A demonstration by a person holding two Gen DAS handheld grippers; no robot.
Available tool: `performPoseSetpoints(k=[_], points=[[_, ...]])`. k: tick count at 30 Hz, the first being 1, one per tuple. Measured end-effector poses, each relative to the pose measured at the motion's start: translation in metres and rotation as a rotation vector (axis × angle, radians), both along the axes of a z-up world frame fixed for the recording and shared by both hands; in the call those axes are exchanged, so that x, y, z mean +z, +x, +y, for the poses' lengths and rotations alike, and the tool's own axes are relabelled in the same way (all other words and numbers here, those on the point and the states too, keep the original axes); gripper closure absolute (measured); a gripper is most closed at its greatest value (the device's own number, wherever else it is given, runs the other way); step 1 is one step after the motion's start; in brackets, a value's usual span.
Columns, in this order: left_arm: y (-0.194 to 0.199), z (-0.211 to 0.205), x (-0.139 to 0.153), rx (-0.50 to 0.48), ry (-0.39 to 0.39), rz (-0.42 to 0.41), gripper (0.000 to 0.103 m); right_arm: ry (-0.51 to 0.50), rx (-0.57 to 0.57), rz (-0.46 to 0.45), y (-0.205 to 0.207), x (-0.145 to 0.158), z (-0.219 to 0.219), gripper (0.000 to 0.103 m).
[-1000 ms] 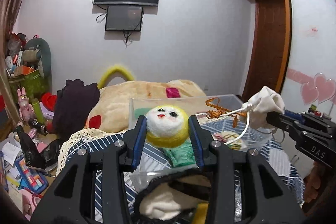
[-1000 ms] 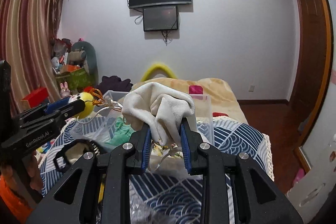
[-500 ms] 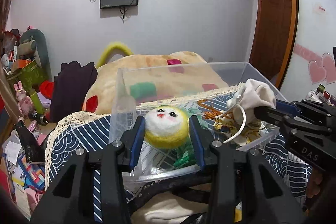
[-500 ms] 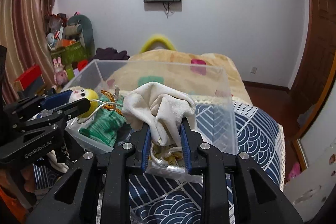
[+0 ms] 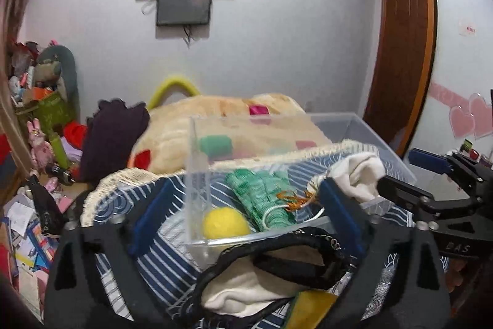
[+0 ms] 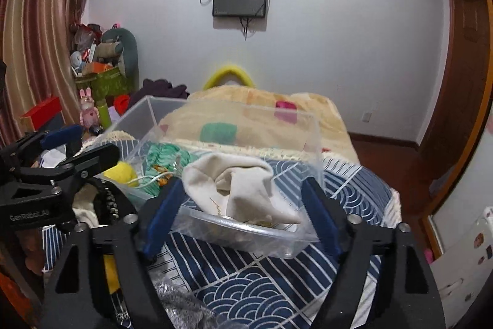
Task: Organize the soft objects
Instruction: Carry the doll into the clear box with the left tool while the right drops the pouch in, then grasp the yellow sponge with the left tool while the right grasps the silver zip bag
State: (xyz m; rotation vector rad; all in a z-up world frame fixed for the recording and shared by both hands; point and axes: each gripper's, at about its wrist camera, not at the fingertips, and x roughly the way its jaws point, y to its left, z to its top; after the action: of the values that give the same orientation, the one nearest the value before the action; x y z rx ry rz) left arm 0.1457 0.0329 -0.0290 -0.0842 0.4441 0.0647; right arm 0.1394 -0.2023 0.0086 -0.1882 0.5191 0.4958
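Note:
A clear plastic bin (image 5: 382,144) (image 6: 311,141) stands on the blue patterned bedspread. Inside lie a doll with a yellow head (image 5: 225,224) (image 6: 121,173) and green knitted body (image 5: 262,196), and a cream cloth pouch (image 5: 357,174) (image 6: 234,184) with a white cord. My left gripper (image 5: 243,211) is open, its jaws spread on either side of the bin's near left corner. My right gripper (image 6: 240,211) is open, its jaws spread around the pouch at the bin's near edge, not touching it.
A black-rimmed bag with white cloth (image 5: 277,270) lies in front of the bin. A beige blanket with coloured patches (image 6: 246,113) covers the bed behind. Clutter and toys (image 5: 40,125) fill the floor at left. A wooden door (image 5: 400,51) is at right.
Both grippers have opened. The doll dropped from the left gripper into the bin and the pouch dropped from the right gripper into the bin.

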Motion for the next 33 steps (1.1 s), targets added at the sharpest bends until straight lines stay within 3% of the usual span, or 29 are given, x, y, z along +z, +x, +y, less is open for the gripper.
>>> performPoseSetpoints(k=[3, 8, 18, 22, 30, 33], points=[[-0.015, 0.001, 0.006, 0.018, 0.0, -0.031, 0.0, 0.018, 0.007, -0.022, -0.009, 0.007, -0.006, 0.016], [-0.033, 0.006, -0.002, -0.004, -0.056, 0.0, 0.0, 0.036, 0.024, -0.019, -0.021, 0.006, -0.012, 0.015], [-0.056, -0.006, -0.039, -0.053, -0.1, 0.073, 0.001, 0.009, 0.061, 0.115, -0.038, -0.036, -0.012, 0.015], [-0.064, -0.019, -0.044, -0.1, -0.071, 0.092, 0.022, 0.013, 0.083, 0.172, -0.038, -0.048, -0.01, 0.015], [-0.068, -0.036, -0.063, -0.163, -0.049, 0.141, 0.039, -0.01, 0.105, 0.245, -0.039, -0.068, -0.002, 0.017], [-0.064, -0.044, -0.072, -0.187, -0.037, 0.169, 0.05, -0.016, 0.114, 0.261, -0.04, -0.073, 0.001, 0.035]])
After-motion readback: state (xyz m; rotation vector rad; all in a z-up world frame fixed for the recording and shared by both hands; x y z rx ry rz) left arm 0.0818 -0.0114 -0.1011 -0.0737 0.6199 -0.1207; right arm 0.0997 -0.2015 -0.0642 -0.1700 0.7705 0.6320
